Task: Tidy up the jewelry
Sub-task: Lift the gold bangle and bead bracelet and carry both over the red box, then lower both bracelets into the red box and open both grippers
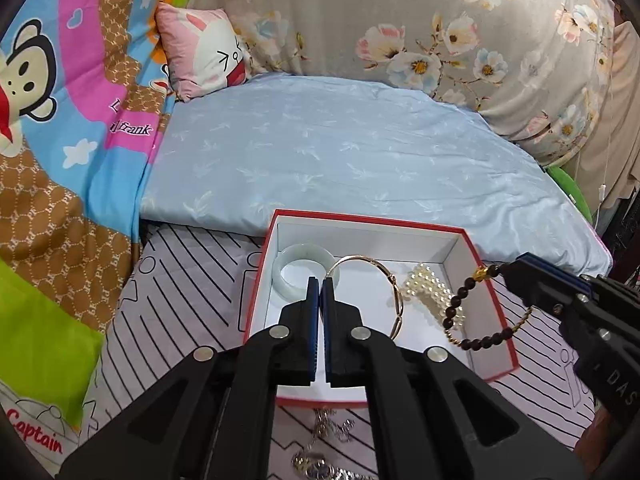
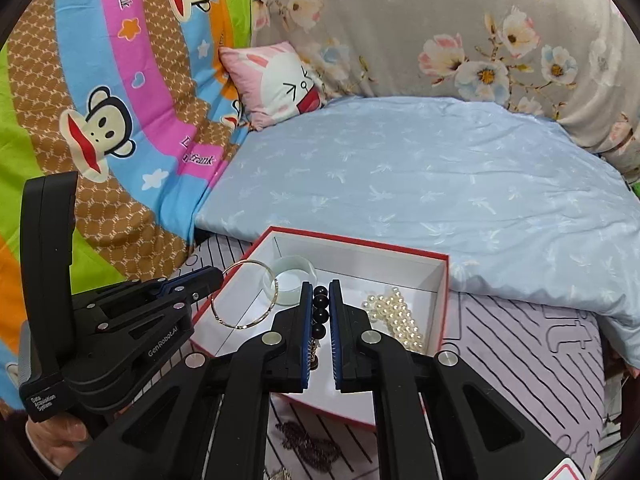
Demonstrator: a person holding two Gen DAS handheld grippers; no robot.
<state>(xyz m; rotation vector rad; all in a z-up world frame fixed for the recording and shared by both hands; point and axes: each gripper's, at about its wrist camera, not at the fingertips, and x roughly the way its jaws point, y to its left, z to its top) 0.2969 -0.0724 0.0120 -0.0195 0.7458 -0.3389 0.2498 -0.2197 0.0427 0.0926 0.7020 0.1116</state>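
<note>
While both tools hover over the red-rimmed box (image 1: 468, 240) on the bed's striped sheet (image 1: 180, 280), each is clamped on a piece of jewelry. The left tool (image 1: 320, 280), reaching up from the bottom centre of its own view, has its blue pads closed together on the rim of a thin gold bangle (image 1: 394, 280), which hangs over the box's white interior. In the right wrist view, the same tool enters from the left of the frame, the bangle standing out from its tip over the box's near left edge. The right tool (image 2: 321, 285) comes up from the bottom centre of its view with a dark bead bracelet (image 2: 320, 308) pinched between its pads; four dark beads show in the gap. In the left wrist view, this bracelet dangles in a loop from that tool at the right of the frame, over the box's right wall, with one gold bead near the tip.

Inside the box lie one pale jade bangle (image 1: 304, 266) at the upper left and one cluster of pearls (image 1: 430, 288) toward the right. In front of the box, at the bottom of the frames, lie more chains: one silver chain (image 1: 332, 428), one watch-like piece (image 1: 316, 466), and one dark beaded strand (image 2: 308, 440).
</note>
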